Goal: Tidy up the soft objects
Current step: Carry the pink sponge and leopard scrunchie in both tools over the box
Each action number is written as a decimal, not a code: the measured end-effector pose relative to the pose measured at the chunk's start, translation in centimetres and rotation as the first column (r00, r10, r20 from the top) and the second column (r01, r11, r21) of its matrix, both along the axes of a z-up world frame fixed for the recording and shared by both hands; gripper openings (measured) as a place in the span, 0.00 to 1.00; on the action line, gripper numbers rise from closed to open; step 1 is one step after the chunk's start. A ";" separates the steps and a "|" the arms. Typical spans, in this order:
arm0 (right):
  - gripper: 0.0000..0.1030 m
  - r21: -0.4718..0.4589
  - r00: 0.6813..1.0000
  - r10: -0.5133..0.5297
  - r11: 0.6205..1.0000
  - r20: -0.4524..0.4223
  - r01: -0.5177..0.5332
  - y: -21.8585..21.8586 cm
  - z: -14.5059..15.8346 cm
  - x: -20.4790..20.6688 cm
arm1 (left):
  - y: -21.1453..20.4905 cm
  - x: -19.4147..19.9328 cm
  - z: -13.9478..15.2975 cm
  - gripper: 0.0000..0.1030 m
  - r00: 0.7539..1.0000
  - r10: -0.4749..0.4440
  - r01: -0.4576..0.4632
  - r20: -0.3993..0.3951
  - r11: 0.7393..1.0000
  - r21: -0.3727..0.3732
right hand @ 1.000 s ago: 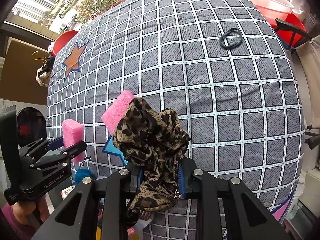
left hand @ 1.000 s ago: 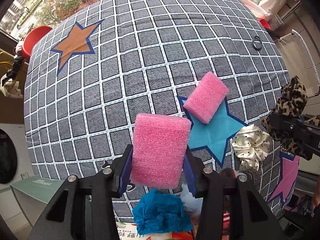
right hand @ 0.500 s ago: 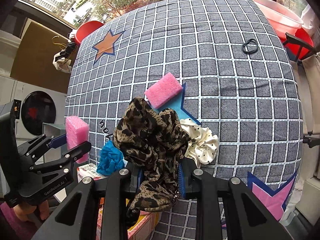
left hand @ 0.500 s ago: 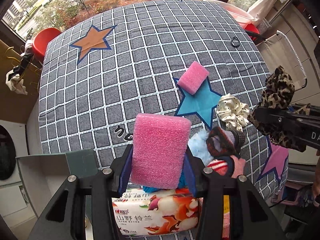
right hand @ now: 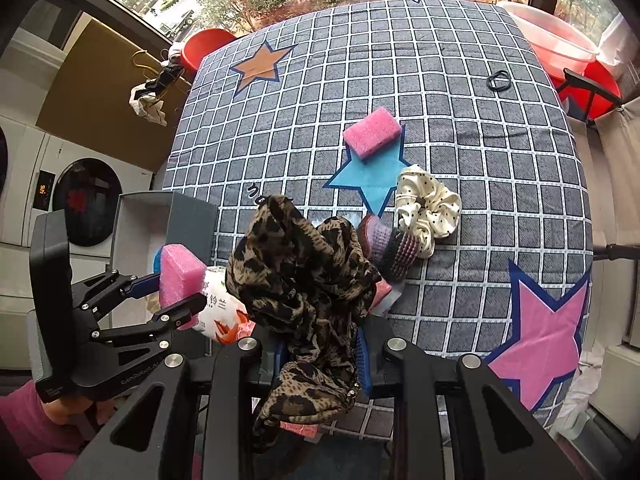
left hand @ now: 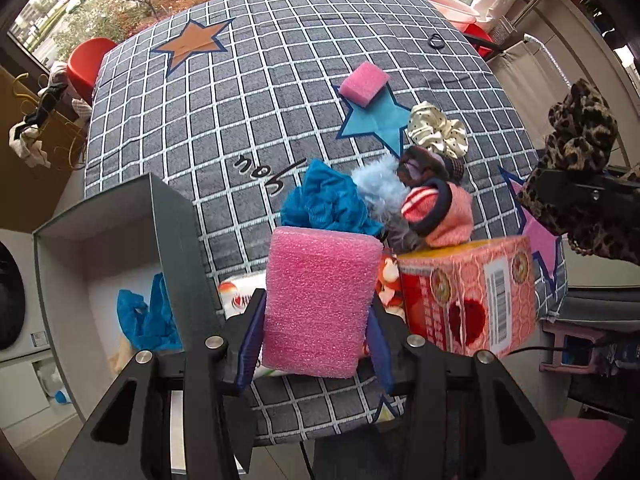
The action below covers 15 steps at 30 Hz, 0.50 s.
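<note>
Sponge sits clamped in our left tool, raised above the checked surface beside an open grey box. From the right wrist, our right tool is clamped on a leopard-print scrunchie, near a cream scrunchie.

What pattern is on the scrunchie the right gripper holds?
Leopard print, brown and black, on the scrunchie in the right gripper; right wrist view shows it best.

Sponge behind scrunchie, box left of tissue carton, all on cloth
</note>
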State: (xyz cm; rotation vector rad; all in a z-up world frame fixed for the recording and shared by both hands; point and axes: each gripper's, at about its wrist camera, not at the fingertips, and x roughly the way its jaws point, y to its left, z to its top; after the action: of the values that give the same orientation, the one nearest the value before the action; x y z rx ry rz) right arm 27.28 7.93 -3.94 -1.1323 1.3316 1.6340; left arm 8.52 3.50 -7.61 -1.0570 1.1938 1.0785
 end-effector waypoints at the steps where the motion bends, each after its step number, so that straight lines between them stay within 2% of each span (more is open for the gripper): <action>1: 0.28 -0.002 1.000 0.008 1.000 0.004 -0.008 -0.6 0.2 -0.3 | -0.6 -0.2 0.0 0.49 1.000 0.002 -0.002 0.007 1.000 -0.006; 9: 0.28 -0.046 0.994 0.110 0.993 0.016 -0.109 -4.6 0.2 -4.6 | -3.9 -2.4 0.0 0.49 0.999 0.029 -0.029 0.037 1.000 -0.010; 15: 0.28 -0.061 0.977 0.215 0.975 0.007 -0.214 -5.9 0.1 -9.3 | -5.2 -5.9 1.0 0.49 0.992 0.117 -0.119 0.049 0.992 0.034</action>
State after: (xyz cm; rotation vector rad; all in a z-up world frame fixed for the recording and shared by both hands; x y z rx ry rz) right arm 17.97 2.04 -3.86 -1.3605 1.2942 1.7452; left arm 2.66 -1.66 -6.59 -1.1304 1.0808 1.1563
